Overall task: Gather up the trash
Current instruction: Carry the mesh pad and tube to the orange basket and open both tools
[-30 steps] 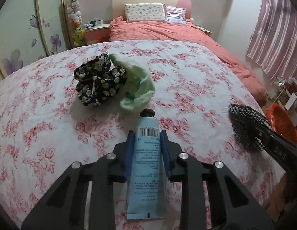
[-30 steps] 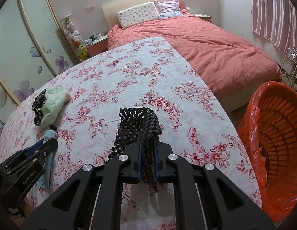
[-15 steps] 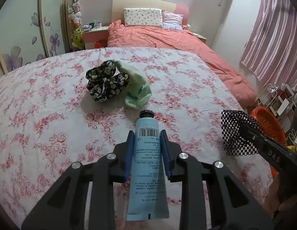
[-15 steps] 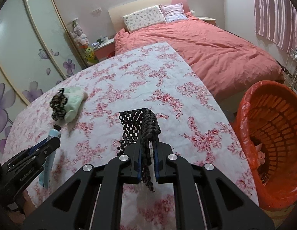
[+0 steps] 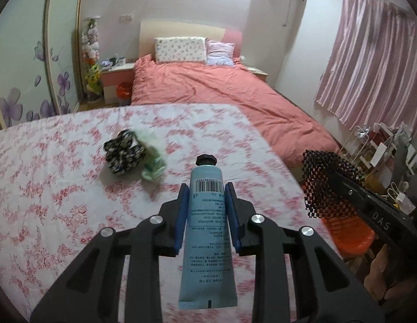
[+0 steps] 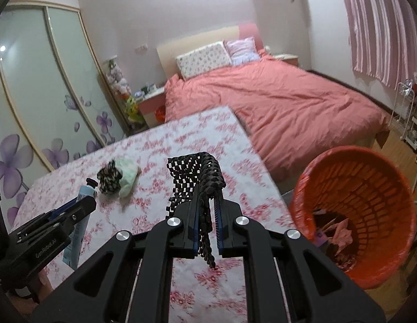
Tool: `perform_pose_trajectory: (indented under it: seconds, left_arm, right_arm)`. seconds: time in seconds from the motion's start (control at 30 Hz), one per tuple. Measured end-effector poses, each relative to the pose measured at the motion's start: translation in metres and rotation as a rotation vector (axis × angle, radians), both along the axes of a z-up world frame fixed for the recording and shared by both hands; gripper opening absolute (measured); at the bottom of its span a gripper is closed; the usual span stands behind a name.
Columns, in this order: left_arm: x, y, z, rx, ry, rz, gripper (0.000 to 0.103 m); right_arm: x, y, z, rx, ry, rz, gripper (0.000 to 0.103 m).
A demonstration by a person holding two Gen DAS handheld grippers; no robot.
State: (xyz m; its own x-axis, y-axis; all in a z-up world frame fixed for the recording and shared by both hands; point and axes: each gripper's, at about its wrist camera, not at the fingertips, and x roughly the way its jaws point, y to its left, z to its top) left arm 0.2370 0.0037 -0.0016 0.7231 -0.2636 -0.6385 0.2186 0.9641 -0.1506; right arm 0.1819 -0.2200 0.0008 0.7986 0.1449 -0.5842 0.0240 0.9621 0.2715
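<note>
Left gripper (image 5: pixel 205 197): black frame with blue pads, clamped on a pale blue squeeze tube with a black screw cap (image 5: pixel 207 227); the tube stands cap-forward, raised above the cloth.
Surface, left view: white cloth printed with red flowers (image 5: pixel 47 188), spread over a wide flat top.
On the cloth, left view: a black fabric piece with white flowers (image 5: pixel 123 154) touching a crumpled pale green cloth (image 5: pixel 153 162), well ahead of the tube.
Room, left view: a bed with a salmon-pink quilt (image 5: pixel 214 91) beyond, pink striped curtains (image 5: pixel 378 67) at right, sliding doors with purple flower decals (image 5: pixel 28 75) at left.
Right gripper, left view: seen from the side at the right edge, carrying a black openwork mesh piece (image 5: pixel 322 183).

Right gripper (image 6: pixel 206 224): nearly closed, pinching the black mesh (image 6: pixel 199 180), which drapes forward over the fingertips and hangs below.
Container, right view: round orange plastic basket with latticed walls (image 6: pixel 370 188), on the floor just beside the cloth-covered top, to the right.
Contents: pinkish crumpled scraps (image 6: pixel 340 235) at the bottom; what they are I cannot tell.
Left gripper, right view: lower left, tube (image 6: pixel 83 196) between its pads.
</note>
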Motion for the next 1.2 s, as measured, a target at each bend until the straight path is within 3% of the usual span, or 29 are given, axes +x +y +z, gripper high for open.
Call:
perform_pose_trajectory:
  seconds: [0.3,0.57,0.93,1.2]
  left_arm:
    - [-0.027,-0.053,0.024,-0.004,-0.047,-0.103,0.028]
    - [-0.041,-0.118,0.031,-0.013,-0.059,-0.224,0.028]
    - [-0.043,-0.214,0.010,-0.031,-0.014,-0.403,0.028]
    - [-0.016,-0.260,-0.018,-0.035,0.043,-0.450,0.026]
  right_arm:
    - [-0.031,-0.038,0.020,-0.036,-0.077,-0.103,0.009]
    - [-0.044,-0.086,0.016,-0.008,-0.091,-0.217,0.009]
    - [-0.048,-0.156,-0.012,0.054,-0.056,-0.368,0.009]
    - [-0.033,-0.189,-0.032,0.095,-0.035,-0.411,0.010]
